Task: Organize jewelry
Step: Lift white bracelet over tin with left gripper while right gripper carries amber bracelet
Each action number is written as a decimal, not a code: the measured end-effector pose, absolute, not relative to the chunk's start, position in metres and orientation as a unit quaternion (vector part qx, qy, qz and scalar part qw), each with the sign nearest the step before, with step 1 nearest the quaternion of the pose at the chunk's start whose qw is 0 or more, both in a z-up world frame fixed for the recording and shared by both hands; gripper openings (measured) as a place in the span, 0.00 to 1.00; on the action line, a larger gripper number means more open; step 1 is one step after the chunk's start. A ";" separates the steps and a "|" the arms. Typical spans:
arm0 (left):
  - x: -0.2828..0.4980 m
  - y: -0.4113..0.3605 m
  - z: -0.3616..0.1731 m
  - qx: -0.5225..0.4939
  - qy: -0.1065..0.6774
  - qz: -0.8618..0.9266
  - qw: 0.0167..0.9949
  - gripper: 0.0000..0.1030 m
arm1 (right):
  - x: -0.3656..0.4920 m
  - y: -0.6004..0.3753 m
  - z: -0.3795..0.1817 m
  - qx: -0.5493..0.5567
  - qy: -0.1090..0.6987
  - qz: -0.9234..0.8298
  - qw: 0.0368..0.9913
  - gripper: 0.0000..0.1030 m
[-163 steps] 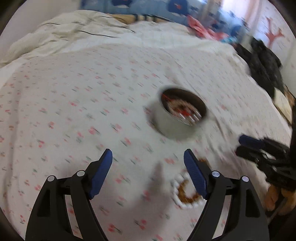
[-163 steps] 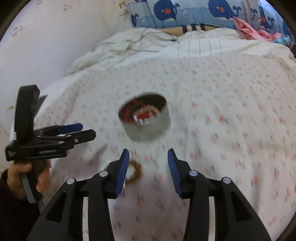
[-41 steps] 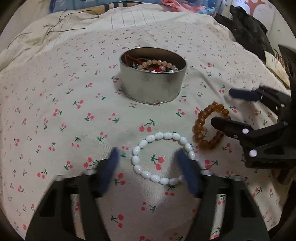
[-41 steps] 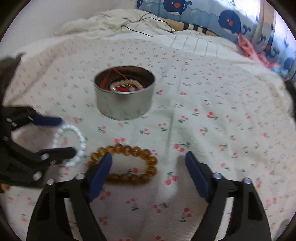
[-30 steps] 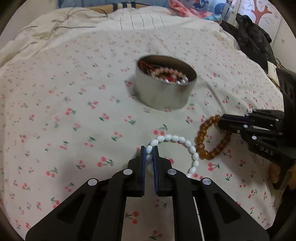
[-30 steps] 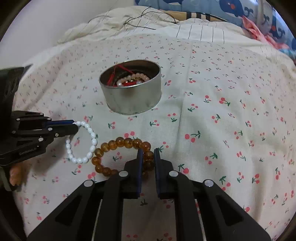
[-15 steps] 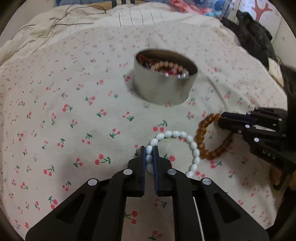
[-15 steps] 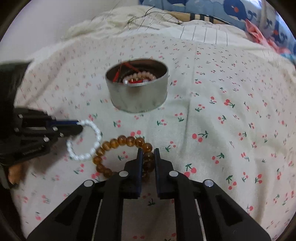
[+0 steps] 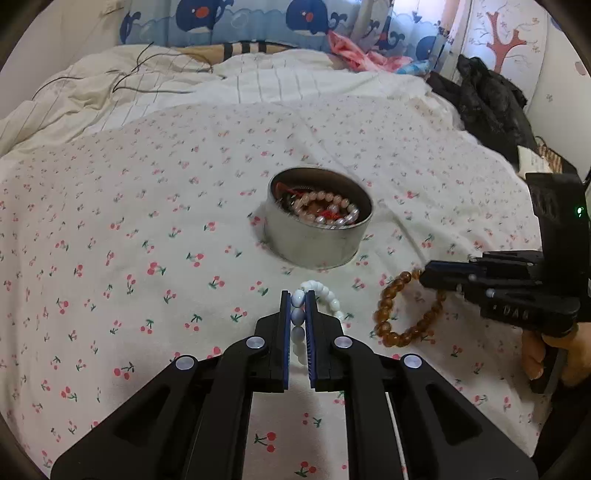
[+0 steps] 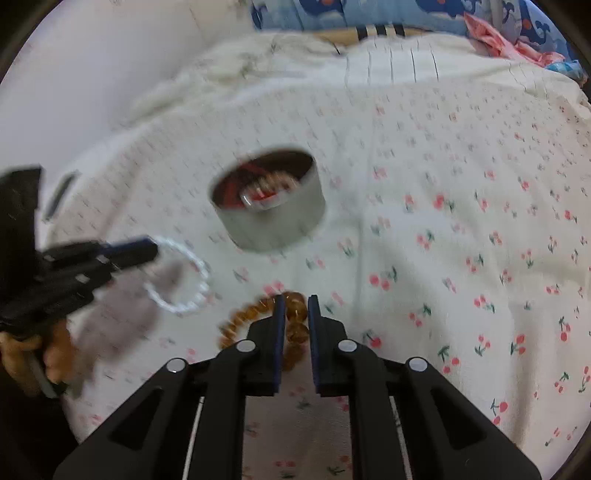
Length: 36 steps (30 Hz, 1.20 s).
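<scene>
A round metal tin (image 9: 317,236) (image 10: 269,218) with several bead bracelets inside sits on the cherry-print bed sheet (image 9: 147,229). My left gripper (image 9: 297,301) is shut on a white bead bracelet (image 9: 328,299) and holds it off the sheet, in front of the tin. It also shows in the right wrist view (image 10: 181,275), hanging from the left gripper (image 10: 147,249). My right gripper (image 10: 294,306) is shut on an amber bead bracelet (image 10: 258,314), which also hangs lifted in the left wrist view (image 9: 402,314) from the right gripper (image 9: 428,275).
A rumpled white duvet (image 9: 147,85) with dark cables lies behind the tin. A whale-print pillow (image 9: 258,18) and pink cloth (image 9: 354,48) are at the bed's head. Dark clothing (image 9: 487,99) is piled at the right edge.
Both grippers have lifted their bracelets off the sheet and pulled back from the tin, which now looks farther away. The right wrist view is blurred by motion.
</scene>
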<state>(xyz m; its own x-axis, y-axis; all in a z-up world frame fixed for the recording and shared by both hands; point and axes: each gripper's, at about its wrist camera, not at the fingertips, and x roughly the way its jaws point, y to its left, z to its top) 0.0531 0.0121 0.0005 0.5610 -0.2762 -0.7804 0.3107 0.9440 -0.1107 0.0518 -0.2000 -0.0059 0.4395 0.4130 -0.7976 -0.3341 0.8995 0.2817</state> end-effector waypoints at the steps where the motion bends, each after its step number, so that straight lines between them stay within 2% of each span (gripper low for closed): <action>1: 0.055 0.012 -0.003 0.019 0.446 -0.163 0.880 0.07 | 0.052 -0.199 -0.009 0.039 0.485 0.219 0.846 0.43; 2: 0.056 0.013 -0.007 0.019 0.454 -0.159 0.877 0.07 | 0.051 -0.196 -0.011 0.032 0.487 0.218 0.845 0.51; 8: 0.064 0.010 -0.037 0.030 0.519 -0.147 0.841 0.08 | 0.049 -0.181 -0.020 -0.031 0.493 0.201 0.846 0.51; 9: 0.063 0.007 -0.040 0.041 0.518 -0.143 0.842 0.08 | 0.049 -0.179 -0.022 -0.040 0.492 0.199 0.846 0.47; 11: 0.061 0.001 -0.039 0.065 0.513 -0.140 0.844 0.08 | 0.049 -0.175 -0.022 -0.049 0.492 0.201 0.846 0.12; 27: 0.044 -0.004 0.019 0.082 0.417 -0.137 0.895 0.07 | 0.048 -0.213 0.031 0.096 0.409 0.258 0.870 0.12; 36: 0.043 -0.021 0.037 0.117 0.395 -0.136 0.901 0.07 | 0.045 -0.215 0.039 0.118 0.398 0.265 0.870 0.12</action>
